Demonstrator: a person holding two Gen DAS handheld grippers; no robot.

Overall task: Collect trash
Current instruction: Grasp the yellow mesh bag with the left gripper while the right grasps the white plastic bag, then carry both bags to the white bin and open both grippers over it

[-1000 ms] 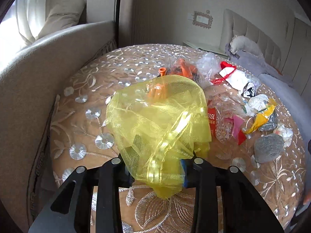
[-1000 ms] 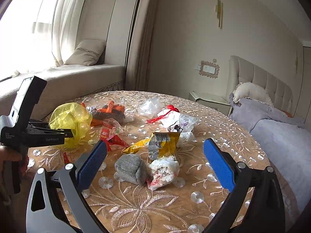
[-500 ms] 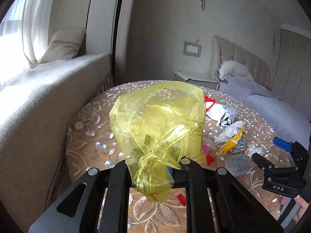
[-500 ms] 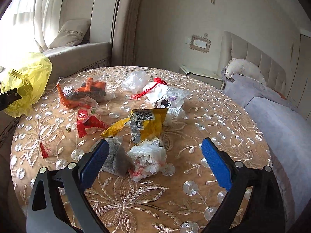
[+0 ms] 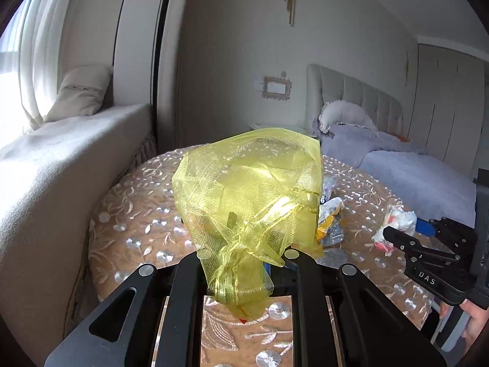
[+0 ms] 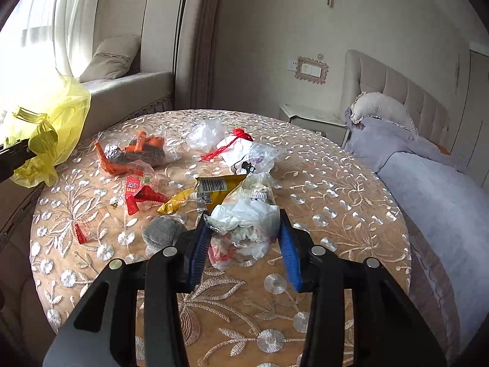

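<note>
Here, at the left, the left gripper [image 5: 237,263] pinches the gathered neck of a yellow mesh bag [image 5: 253,198] held above the embroidered round table [image 6: 351,202], while the right gripper [image 6: 244,244], jaws just closing, squeezes a crumpled white plastic wad [image 6: 244,223] between its 2 blue pads [image 6: 288,253].

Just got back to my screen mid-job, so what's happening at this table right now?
A person is clearing litter off the round embroidered table. The left hand-held gripper is clamped on a yellow mesh bag, held up off the table. The right hand-held gripper has just been closing around a crumpled white plastic wad, which sits between its blue pads. Wrappers, a grey lump and clear bags are on the table.
</note>
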